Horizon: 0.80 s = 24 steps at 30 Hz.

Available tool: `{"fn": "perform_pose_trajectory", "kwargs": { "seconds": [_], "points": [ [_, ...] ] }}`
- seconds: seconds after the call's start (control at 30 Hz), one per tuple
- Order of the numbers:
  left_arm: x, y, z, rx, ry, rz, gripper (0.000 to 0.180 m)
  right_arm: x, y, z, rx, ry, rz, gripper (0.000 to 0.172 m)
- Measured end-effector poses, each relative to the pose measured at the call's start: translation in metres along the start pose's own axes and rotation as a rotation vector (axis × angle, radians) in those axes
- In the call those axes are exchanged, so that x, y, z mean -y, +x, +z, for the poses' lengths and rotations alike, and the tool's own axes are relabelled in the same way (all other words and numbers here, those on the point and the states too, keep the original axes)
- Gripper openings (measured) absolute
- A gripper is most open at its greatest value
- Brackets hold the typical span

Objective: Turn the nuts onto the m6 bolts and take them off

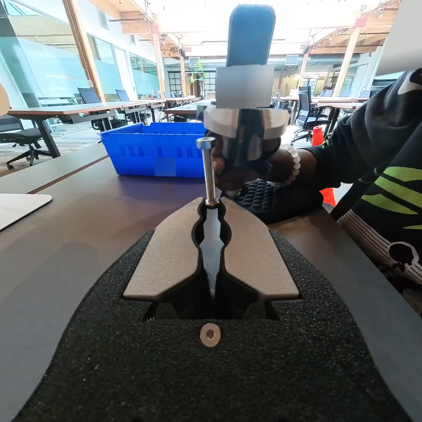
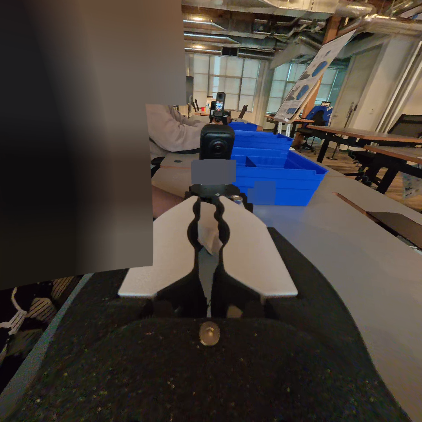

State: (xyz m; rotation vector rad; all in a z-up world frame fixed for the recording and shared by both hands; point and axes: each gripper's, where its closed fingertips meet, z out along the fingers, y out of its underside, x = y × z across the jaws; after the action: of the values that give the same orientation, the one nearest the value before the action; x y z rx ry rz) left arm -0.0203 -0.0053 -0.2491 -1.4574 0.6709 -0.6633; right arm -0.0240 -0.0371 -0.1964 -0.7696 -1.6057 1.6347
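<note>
My left gripper [image 1: 212, 201] is shut on a silver nut [image 1: 212, 202] at its fingertips. A silver M6 bolt [image 1: 209, 173] stands upright in the nut, hex head [image 1: 205, 143] on top. My right gripper [image 2: 209, 199] faces the left one from the far side; it also shows in the left wrist view [image 1: 245, 127], held by a hand. Its jaws stand a little apart with nothing between them. The bolt head [image 2: 236, 198] sits just outside its right fingertip [image 2: 225, 201], not in the grasp. Both hover above the dark table [image 1: 91, 205].
A blue bin [image 1: 150, 148] stands on the table behind the bolt; it shows in the right wrist view [image 2: 285, 180] with more bins beyond. A white pad [image 1: 20, 207] lies at the left. An orange cone [image 1: 318, 134] and the person's sleeve [image 1: 365, 141] are at the right. About 6 centimeters separates my left fingertips from my right.
</note>
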Motion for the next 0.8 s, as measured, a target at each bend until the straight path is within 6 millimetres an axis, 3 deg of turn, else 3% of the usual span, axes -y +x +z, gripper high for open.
{"fn": "perform_pose_trajectory", "kwargs": {
  "seconds": [0.03, 0.13, 0.17, 0.23, 0.3, 0.33, 0.4, 0.47, 0.5, 0.57, 0.63, 0.67, 0.73, 0.8],
  "points": [
    [0.000, 0.000, 0.000, 0.000, 0.000, 0.000, 0.009, 0.000, 0.002, 0.000, -0.010, 0.005, 0.007, 0.014],
    [-0.001, 0.000, 0.001, -0.001, -0.005, 0.003, 0.009, -0.002, 0.010, 0.003, -0.041, 0.010, 0.034, 0.051],
    [0.000, 0.000, 0.000, -0.001, -0.004, 0.002, 0.009, -0.004, 0.008, 0.005, -0.033, 0.001, 0.036, 0.055],
    [0.000, 0.000, 0.000, 0.001, 0.000, -0.002, 0.009, -0.007, 0.003, 0.007, -0.009, -0.025, 0.022, 0.046],
    [0.000, -0.001, 0.000, 0.004, 0.003, -0.005, 0.009, -0.006, -0.004, 0.004, 0.024, -0.020, -0.008, 0.016],
    [0.000, -0.001, 0.000, 0.004, 0.004, -0.008, 0.009, -0.004, -0.004, 0.003, 0.024, -0.008, -0.010, 0.013],
    [0.000, -0.001, 0.000, 0.002, 0.002, -0.006, 0.009, -0.003, 0.001, 0.003, -0.004, 0.000, 0.001, 0.023],
    [0.000, -0.001, 0.000, 0.000, -0.002, -0.004, 0.009, -0.004, 0.007, 0.006, -0.035, 0.002, 0.018, 0.052],
    [0.000, -0.001, 0.000, 0.000, -0.002, -0.004, 0.009, -0.006, 0.007, 0.007, -0.031, -0.010, 0.028, 0.058],
    [0.000, -0.001, 0.000, 0.002, 0.000, -0.005, 0.009, -0.008, 0.002, 0.008, -0.007, -0.025, 0.024, 0.051],
    [0.000, -0.001, 0.000, 0.004, 0.002, -0.006, 0.009, -0.005, -0.003, 0.005, 0.014, -0.015, -0.013, 0.020],
    [0.000, -0.002, 0.000, 0.004, 0.003, -0.009, 0.009, -0.003, -0.003, 0.004, 0.015, -0.001, -0.014, 0.016],
    [0.000, -0.002, 0.000, 0.003, 0.002, -0.009, 0.009, -0.002, 0.001, 0.003, -0.002, 0.004, 0.002, 0.021],
    [0.000, -0.001, 0.000, 0.002, 0.000, -0.008, 0.009, -0.004, 0.008, 0.005, -0.041, 0.004, 0.020, 0.048]
  ]
}}
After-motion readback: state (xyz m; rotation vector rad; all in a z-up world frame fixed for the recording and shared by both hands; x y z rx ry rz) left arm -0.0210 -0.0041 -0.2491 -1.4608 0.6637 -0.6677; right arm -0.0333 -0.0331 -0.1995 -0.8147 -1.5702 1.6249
